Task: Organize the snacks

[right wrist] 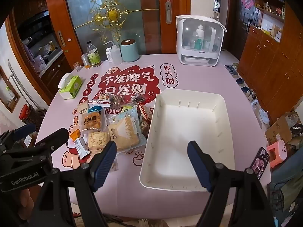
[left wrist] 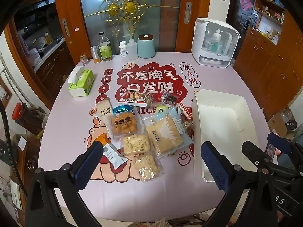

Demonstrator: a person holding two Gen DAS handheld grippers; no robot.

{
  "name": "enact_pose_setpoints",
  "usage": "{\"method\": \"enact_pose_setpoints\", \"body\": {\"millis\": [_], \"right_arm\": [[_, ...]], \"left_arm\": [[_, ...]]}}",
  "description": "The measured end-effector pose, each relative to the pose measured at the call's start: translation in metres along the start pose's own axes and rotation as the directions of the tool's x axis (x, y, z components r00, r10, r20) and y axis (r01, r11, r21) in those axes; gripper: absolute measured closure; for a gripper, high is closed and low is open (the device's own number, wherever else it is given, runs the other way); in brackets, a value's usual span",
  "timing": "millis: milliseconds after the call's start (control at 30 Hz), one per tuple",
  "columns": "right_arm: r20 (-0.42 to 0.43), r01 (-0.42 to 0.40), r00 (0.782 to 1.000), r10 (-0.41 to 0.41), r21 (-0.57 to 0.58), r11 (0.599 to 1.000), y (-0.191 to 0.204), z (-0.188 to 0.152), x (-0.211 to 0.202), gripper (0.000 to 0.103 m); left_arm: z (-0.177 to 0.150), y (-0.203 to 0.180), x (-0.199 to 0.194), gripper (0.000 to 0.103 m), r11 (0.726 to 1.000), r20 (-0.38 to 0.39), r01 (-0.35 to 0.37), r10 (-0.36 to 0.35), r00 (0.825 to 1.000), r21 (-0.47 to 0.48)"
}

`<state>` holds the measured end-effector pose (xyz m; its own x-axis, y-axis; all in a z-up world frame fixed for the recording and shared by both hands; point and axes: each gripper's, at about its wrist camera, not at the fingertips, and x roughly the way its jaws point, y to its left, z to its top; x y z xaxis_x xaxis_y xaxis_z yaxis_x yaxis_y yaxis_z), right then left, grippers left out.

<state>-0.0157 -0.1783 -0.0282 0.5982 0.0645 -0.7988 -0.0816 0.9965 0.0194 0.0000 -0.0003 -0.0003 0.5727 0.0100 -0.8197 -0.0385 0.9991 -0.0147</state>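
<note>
Clearly nothing is gripped yet: the left gripper (left wrist: pixel 151 162) hangs with its jaws spread wide over the near edge of the pile of plastic-wrapped snack packets (left wrist: pixel 144 128), and the right gripper (right wrist: pixel 152 162) stands released above the near left corner of the empty white rectangular plastic bin (right wrist: pixel 223 102).

Working left to right, the orange-and-white foil bar (left wrist: pixel 111 151) lies just beside the left finger, so it looks like the easiest first pick. Best to pinch it across its narrow width, lift it clear of the clear-wrapped puffed-rice cakes (left wrist: pixel 136 143) touching it, and carry it right into the bin. The large pale-blue cracker pouch (left wrist: pixel 166 130) overlaps its neighbours and probably wants a grip on one free edge.

Small dark wrappers at the pile's far side are too jumbled to identify, and those against the bin's left wall are partly hidden. The black phone (right wrist: pixel 260 162) is half covered by the right finger.
</note>
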Motion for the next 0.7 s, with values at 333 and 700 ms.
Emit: {"method": "enact_pose_setpoints", "body": {"millis": [333, 700], "right_arm": [[-0.004, 0.006, 1.000, -0.006, 0.014, 1.000, -0.0010, 0.0031, 0.0021, 0.025], [0.003, 0.011, 1.000, -0.011, 0.026, 1.000, -0.0037, 0.0023, 0.0019, 0.025]], "left_arm": [[0.0013, -0.0062, 0.0025, 0.001, 0.999, -0.011, -0.027, 0.027, 1.000, 0.019], [-0.0008, -0.0059, 0.0031, 0.001, 0.999, 0.000, -0.011, 0.011, 1.000, 0.043]]}}
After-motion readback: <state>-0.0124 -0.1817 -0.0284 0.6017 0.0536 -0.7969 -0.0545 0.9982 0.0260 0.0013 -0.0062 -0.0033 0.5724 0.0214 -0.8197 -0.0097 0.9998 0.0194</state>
